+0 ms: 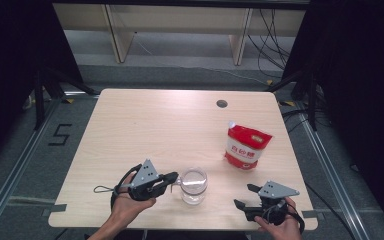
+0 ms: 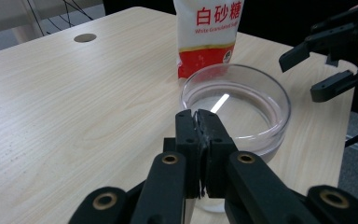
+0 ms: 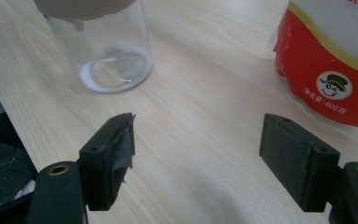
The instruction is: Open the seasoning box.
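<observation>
A clear glass mug (image 1: 194,186) stands near the table's front edge, with a little white residue at its bottom (image 3: 107,70). My left gripper (image 1: 174,178) sits just left of it, jaws pressed together on the mug's thin handle; in the left gripper view (image 2: 199,122) the mug's rim (image 2: 235,107) lies right beyond the tips. A red and white bag of granulated sugar (image 1: 247,145) stands upright behind and right of the mug. My right gripper (image 1: 243,195) rests open at the front right, with bare table between its jaws (image 3: 198,149); the sugar bag (image 3: 335,60) is close ahead.
The light wooden table (image 1: 145,130) has a round cable hole (image 1: 222,104) near its far edge. Its front edge runs just below both hands. Black curtains and stands flank the table, and cables lie on the floor behind.
</observation>
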`<state>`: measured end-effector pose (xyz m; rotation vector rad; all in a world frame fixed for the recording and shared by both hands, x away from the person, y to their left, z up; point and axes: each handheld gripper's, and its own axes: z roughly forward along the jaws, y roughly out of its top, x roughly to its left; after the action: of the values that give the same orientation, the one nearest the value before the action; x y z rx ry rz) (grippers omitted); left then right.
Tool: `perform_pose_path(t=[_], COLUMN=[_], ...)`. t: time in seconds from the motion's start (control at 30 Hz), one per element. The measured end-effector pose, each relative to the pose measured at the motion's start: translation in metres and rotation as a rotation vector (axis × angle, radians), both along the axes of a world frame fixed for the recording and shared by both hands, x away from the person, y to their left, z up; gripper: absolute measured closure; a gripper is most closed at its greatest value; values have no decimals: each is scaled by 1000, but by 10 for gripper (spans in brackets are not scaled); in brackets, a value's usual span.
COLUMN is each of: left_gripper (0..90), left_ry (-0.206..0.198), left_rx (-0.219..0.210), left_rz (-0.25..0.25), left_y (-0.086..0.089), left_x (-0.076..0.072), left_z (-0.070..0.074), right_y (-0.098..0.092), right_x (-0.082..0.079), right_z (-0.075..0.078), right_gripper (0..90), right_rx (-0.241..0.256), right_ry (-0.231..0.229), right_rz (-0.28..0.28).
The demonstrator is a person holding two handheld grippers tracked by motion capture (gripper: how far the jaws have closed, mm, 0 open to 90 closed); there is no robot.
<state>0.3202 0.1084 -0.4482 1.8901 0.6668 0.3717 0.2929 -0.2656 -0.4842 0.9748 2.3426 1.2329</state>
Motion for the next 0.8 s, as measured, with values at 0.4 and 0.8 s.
perform_pose_path(t=[0.4, 0.8], left_gripper=[864, 865], left_ry=[-25, -25], left_rx=[8, 3], left_rz=[-12, -5], left_y=[1, 1], left_x=[1, 0], left_z=[-1, -2], right_y=[6, 19], right_x=[-3, -3], right_z=[2, 7], right_gripper=[408, 489], right_rx=[-4, 16], right_ry=[-11, -29], right_rz=[28, 83])
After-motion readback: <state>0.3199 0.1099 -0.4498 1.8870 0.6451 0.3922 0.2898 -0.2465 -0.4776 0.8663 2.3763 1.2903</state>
